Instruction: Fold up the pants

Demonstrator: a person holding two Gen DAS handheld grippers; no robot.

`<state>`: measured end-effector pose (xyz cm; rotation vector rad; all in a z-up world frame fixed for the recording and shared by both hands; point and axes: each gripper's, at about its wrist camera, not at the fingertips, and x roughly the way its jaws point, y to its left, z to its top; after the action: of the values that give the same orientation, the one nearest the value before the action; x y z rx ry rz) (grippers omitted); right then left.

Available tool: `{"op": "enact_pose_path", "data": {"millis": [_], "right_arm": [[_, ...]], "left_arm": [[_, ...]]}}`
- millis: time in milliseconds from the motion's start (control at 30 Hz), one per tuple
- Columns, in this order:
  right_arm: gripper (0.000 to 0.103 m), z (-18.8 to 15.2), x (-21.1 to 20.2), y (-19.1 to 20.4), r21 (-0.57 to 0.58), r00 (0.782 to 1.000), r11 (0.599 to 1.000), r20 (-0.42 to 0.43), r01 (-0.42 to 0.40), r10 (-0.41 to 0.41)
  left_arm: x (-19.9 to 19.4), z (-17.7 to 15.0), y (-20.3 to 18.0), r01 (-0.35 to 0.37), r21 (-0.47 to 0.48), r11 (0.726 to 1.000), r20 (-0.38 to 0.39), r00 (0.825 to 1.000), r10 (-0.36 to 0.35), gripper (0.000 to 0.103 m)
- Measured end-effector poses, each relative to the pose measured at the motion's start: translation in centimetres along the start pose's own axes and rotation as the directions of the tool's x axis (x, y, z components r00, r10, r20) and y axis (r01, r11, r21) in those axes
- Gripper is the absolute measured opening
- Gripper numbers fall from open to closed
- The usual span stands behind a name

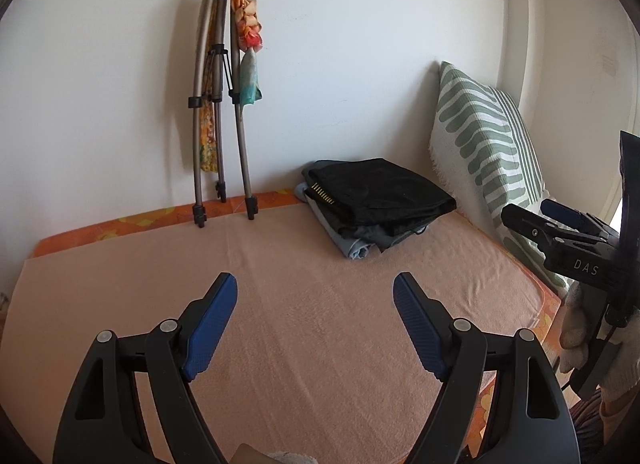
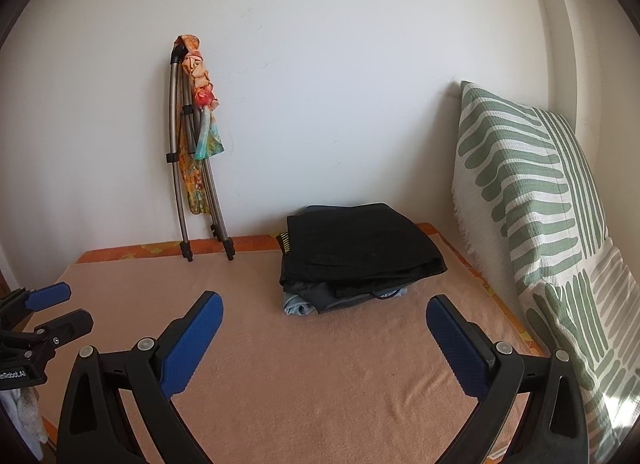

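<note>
A stack of folded pants lies at the far right of the peach-covered bed, black pair on top, grey and light blue ones beneath. It also shows in the right wrist view. My left gripper is open and empty, held above the bed short of the stack. My right gripper is open and empty, also short of the stack. The right gripper shows at the right edge of the left wrist view; the left gripper shows at the left edge of the right wrist view.
A folded metal frame with a colourful cloth leans on the white wall at the back. A green and white patterned pillow stands against the wall on the right. The bed's orange edge runs along the back.
</note>
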<state>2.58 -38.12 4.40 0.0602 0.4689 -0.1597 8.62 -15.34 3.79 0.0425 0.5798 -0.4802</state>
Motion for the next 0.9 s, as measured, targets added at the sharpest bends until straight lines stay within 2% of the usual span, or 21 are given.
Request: {"op": "enact_pose_path", "data": {"millis": [233,367,533,700,900], "right_arm": [[0.103,-1.5,1.6,0.8,-0.024,1.0,1.0,-0.021,0.005,-0.005],[0.103,-1.9,2.2,0.9,-0.045,0.999,0.998,-0.019,0.041,-0.042],[0.103,-2.3,3.0,0.7,-0.029,0.998,0.999,-0.048,0.033,-0.035],[0.103,-2.5,2.8,0.8,-0.06,0.998,0.997,-0.036,0.057,-0.059],[0.103,-2.4,2.6,0.0,-0.031,0.998,0.998,-0.037,0.054,-0.055]], "left_arm": [[0.4,-1.0,0.9,-0.017,-0.018,1.0,-0.023,1.0,0.017,0.081],[0.2,-1.4,1.2,-0.02,-0.035,0.999,-0.025,1.0,0.019,0.081],[0.4,-1.7,1.4,-0.056,-0.024,0.998,-0.025,0.998,0.056,0.081],[0.9,-2.1,1.3,-0.057,-0.035,0.998,-0.045,0.997,0.055,0.081],[1.3,-2.5,0.5,-0.051,-0.021,0.998,-0.06,0.997,0.05,0.081]]}}
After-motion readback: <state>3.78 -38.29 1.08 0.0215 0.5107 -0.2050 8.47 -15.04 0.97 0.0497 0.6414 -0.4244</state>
